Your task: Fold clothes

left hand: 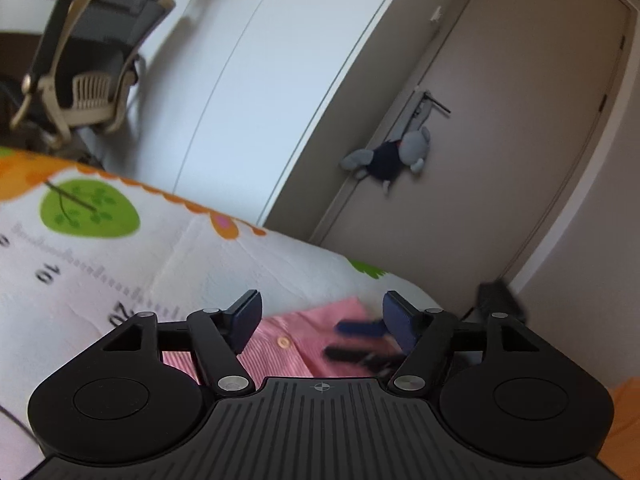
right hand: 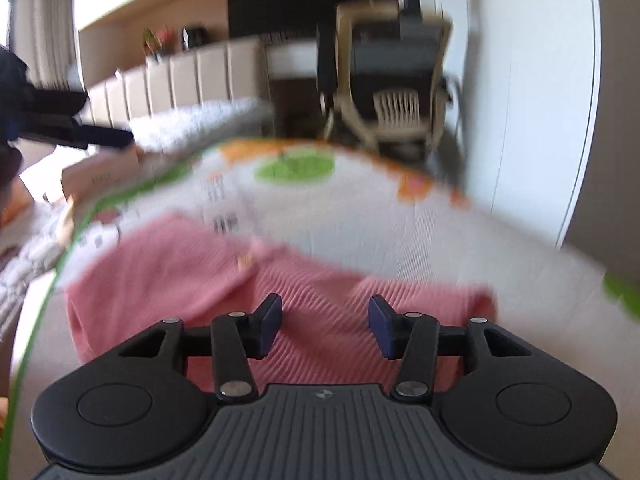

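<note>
Both claws were held spread, nothing pinched: left gripper (left hand: 322,320), right gripper (right hand: 325,326). Pink striped button-up shirt (right hand: 224,276) was seen lower centre on the white printed blanket (right hand: 360,216).

We see a pink, finely striped shirt (right hand: 320,320) with an orange button (left hand: 283,342), a white blanket (left hand: 120,256) printed with green trees, orange edging and black numbers, and a grey plush toy (left hand: 394,154) dressed in navy.
</note>
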`<state>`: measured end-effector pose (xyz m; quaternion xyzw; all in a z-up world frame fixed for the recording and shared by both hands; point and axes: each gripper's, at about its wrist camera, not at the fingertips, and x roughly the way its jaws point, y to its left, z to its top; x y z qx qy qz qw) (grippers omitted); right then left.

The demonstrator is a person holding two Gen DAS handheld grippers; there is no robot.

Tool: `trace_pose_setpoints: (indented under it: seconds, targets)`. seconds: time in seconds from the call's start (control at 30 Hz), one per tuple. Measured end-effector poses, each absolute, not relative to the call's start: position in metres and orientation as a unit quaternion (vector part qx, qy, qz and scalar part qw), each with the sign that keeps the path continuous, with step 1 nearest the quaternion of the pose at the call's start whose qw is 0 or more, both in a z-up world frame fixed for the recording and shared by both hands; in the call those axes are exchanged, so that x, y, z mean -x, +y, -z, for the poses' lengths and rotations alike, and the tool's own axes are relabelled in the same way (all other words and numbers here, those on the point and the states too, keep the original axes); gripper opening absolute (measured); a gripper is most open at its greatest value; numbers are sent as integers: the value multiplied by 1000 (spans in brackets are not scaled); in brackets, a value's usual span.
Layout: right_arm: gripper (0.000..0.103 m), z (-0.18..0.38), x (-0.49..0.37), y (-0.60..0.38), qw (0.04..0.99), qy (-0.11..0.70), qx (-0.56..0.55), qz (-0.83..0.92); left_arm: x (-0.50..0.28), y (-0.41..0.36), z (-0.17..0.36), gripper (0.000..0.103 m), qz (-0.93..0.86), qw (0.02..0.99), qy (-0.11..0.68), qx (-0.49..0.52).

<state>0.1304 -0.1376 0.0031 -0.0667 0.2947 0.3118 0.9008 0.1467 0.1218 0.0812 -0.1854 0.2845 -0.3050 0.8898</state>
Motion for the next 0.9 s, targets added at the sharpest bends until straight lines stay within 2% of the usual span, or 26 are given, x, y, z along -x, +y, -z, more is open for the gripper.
trace_pose_setpoints:
  seconds: [0.2, 0.27, 0.3, 0.33, 0.37, 0.47, 0.67, 0.77, 0.9]
  targets:
    - [51, 13, -112, -146, 894, 313, 87, -308, -174, 104, -8, 73, 271, 864, 385, 177]
    - [55, 8, -108, -152, 892, 318, 97, -307, -173, 102, 10, 75, 261, 860, 406, 162]
    - [56, 3, -106, -155, 890, 322, 99, -308, -168, 104, 7, 77, 264, 862, 402, 158]
    - [57, -1, -105, -159, 888, 325, 101, -309, -164, 108, 2, 84, 264, 864, 400, 157]
    - [64, -5, -104, -162, 886, 329, 102, -310, -160, 114, -4, 93, 263, 866, 395, 159]
    - [77, -5, -125, -187, 883, 359, 8, -301, -156, 141, -20, 94, 255, 871, 376, 190]
    - [77, 5, -172, -230, 848, 415, -177, -277, -188, 173, 1, 95, 231, 831, 405, 304]
    - [77, 12, -198, -214, 856, 393, -189, -278, -214, 171, 18, 95, 217, 820, 414, 331]
    - [77, 9, -217, -192, 884, 348, -168, -264, -234, 179, 1, 95, 181, 852, 351, 343]
